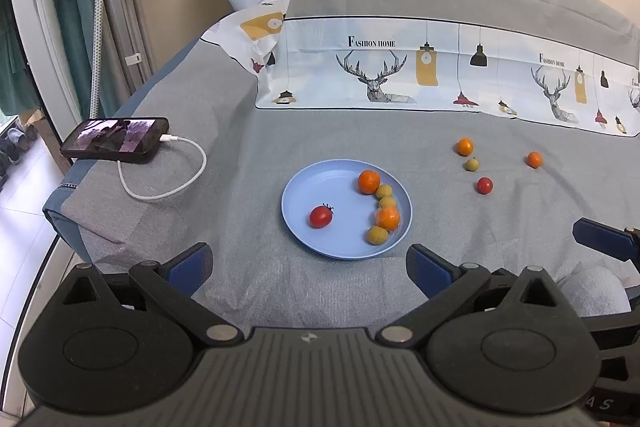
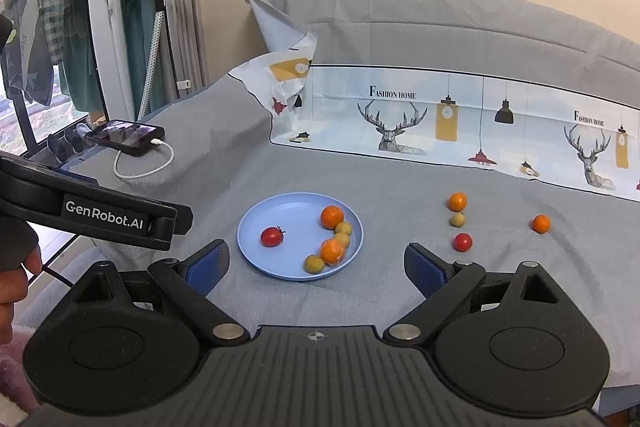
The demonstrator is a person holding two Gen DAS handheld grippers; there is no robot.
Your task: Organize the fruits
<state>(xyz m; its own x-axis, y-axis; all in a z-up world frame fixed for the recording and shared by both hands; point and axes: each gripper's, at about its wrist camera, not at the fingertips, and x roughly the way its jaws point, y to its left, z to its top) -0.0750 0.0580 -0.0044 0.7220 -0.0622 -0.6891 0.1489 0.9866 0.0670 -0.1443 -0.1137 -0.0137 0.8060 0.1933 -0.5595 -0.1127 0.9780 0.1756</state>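
Observation:
A blue plate [image 1: 304,195] [image 2: 296,211] lies on the grey cloth and holds a red tomato [image 1: 321,216] [image 2: 272,236], two oranges [image 1: 368,181] [image 2: 332,217] and three small yellow-green fruits [image 1: 377,235] [image 2: 314,263]. To its right on the cloth lie two oranges [image 1: 465,146] [image 2: 457,201], a yellow-green fruit [image 1: 472,164] [image 2: 457,219] and a red tomato [image 1: 484,185] [image 2: 463,241]. My left gripper [image 1: 308,267] is open and empty, in front of the plate. My right gripper [image 2: 316,267] is open and empty, at the plate's near edge.
A phone [image 1: 116,140] [image 2: 126,137] with a white charging cable [image 1: 168,183] lies at the cloth's left edge. A printed deer cloth [image 1: 400,67] [image 2: 440,115] runs along the back. The left gripper's body [image 2: 100,215] shows at the left of the right wrist view.

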